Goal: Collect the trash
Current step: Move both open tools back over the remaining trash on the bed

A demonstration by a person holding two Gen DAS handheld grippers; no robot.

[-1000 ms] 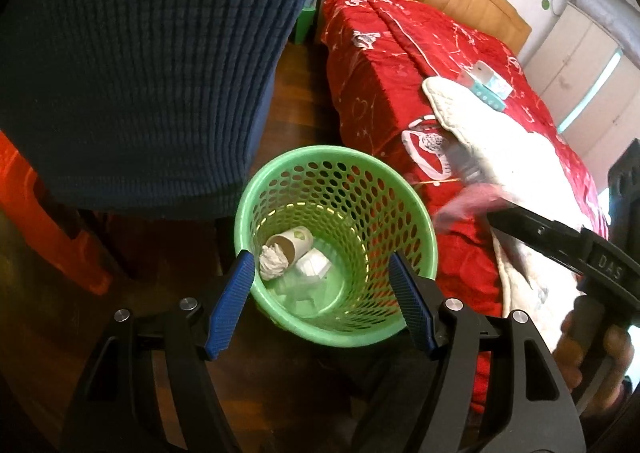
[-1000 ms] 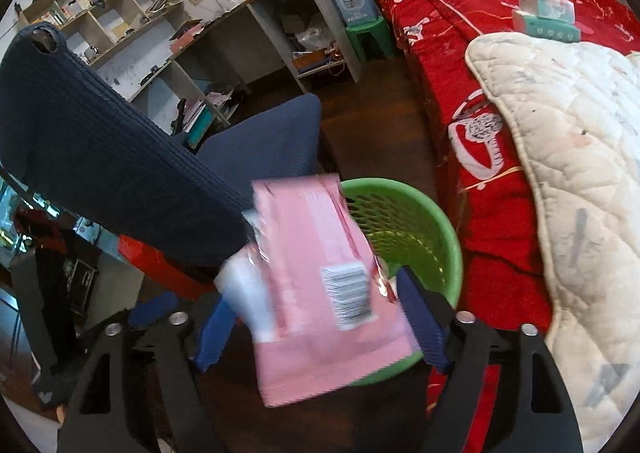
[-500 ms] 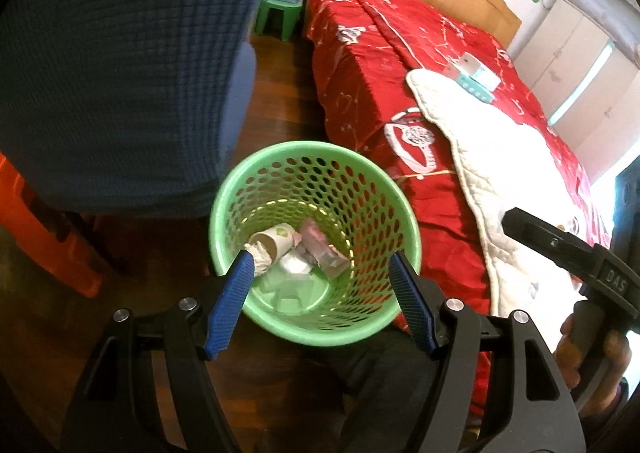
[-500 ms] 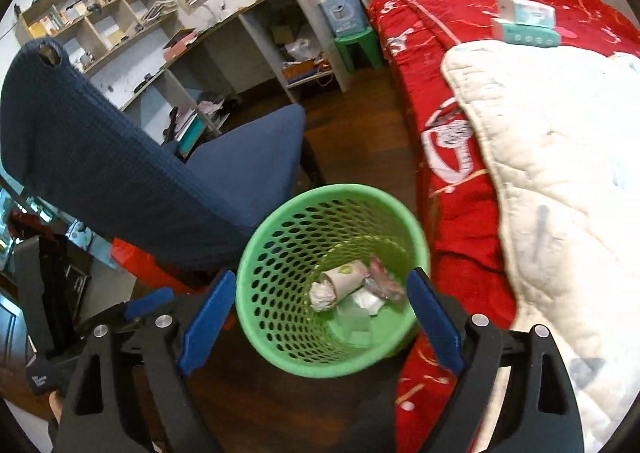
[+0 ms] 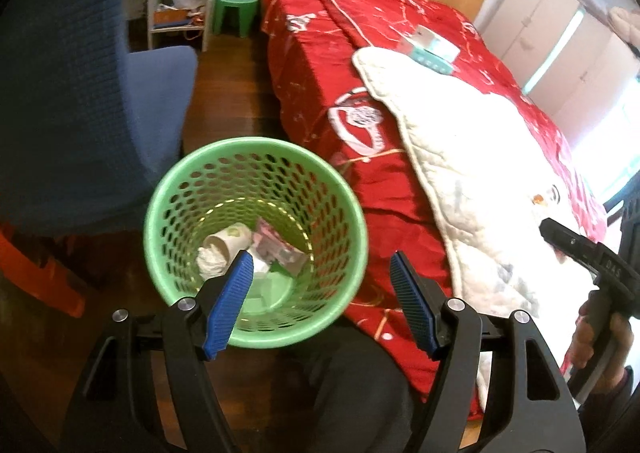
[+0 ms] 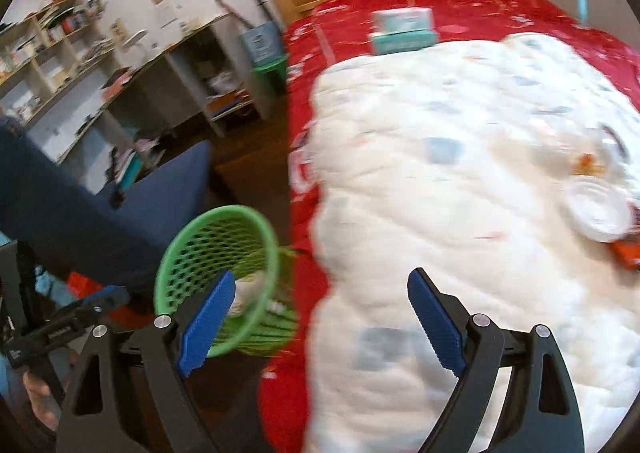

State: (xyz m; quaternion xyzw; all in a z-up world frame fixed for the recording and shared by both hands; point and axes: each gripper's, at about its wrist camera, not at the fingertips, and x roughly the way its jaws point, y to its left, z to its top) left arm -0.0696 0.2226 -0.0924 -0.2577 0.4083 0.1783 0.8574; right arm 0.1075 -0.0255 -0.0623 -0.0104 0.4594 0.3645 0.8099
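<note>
A green mesh wastebasket (image 5: 256, 157) stands on the floor beside the bed; it also shows in the right wrist view (image 6: 216, 229). Inside lie a paper cup (image 5: 230, 239), a crumpled tissue (image 5: 210, 261) and a pink wrapper (image 5: 276, 247). My left gripper (image 5: 322, 295) is open and empty, just above the basket's near rim. My right gripper (image 6: 320, 315) is open and empty, over the white quilt (image 6: 460, 193) near the bed edge. On the quilt at the far right lie a white round lid-like item (image 6: 598, 213) and an orange piece (image 6: 626, 253).
A red bedspread (image 5: 320, 53) covers the bed, with a teal and white box (image 5: 432, 47) on it. A blue office chair (image 5: 80, 93) stands left of the basket. A desk with shelves (image 6: 120, 85) and a green stool (image 5: 234, 13) stand at the back.
The pink wrapper left my right gripper and now lies in the basket. My right gripper has swung right, from over the basket to over the quilt. My left gripper shifted slightly.
</note>
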